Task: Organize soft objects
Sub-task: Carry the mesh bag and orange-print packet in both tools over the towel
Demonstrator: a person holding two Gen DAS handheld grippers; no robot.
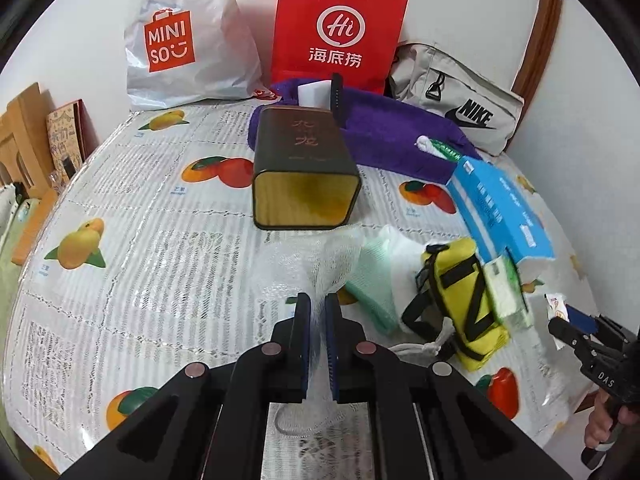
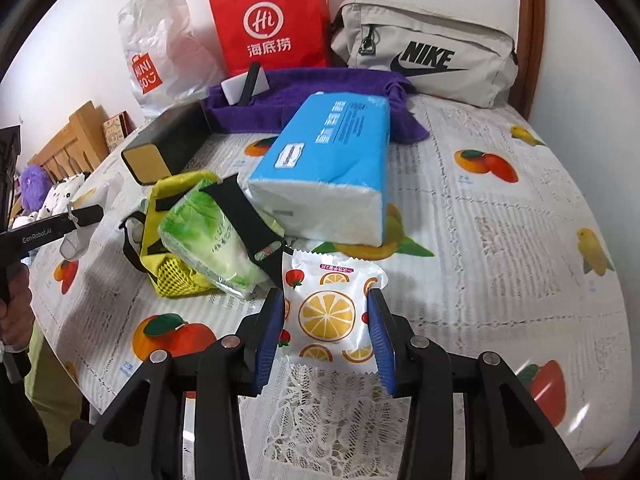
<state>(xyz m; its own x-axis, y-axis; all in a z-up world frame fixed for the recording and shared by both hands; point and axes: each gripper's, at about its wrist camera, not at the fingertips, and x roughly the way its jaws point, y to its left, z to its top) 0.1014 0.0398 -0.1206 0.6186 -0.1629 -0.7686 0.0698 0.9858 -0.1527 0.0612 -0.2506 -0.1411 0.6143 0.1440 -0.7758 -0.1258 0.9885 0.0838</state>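
My left gripper [image 1: 318, 308] is shut on a white mesh net [image 1: 304, 268], which bunches between its pads and fans out beyond them just above the table. My right gripper [image 2: 326, 300] is shut on a small white packet with a lemon print [image 2: 328, 312], both blue pads against its sides. To its left a green tissue pack [image 2: 208, 240] lies on a yellow mesh pouch [image 2: 176, 280], and a blue tissue pack [image 2: 328, 160] lies behind. A purple towel [image 1: 384, 136] lies at the back, a pale green cloth [image 1: 372, 280] near the net. The left gripper [image 2: 86, 216] shows at the left edge.
A dark tin box [image 1: 306, 168] lies on its side mid-table on the fruit-print tablecloth [image 1: 120, 200]. A red paper bag [image 1: 340, 28], a white plastic bag [image 1: 180, 40] and a grey Nike bag [image 2: 428, 56] stand along the back wall. A wooden chair [image 2: 76, 140] is left of the table.
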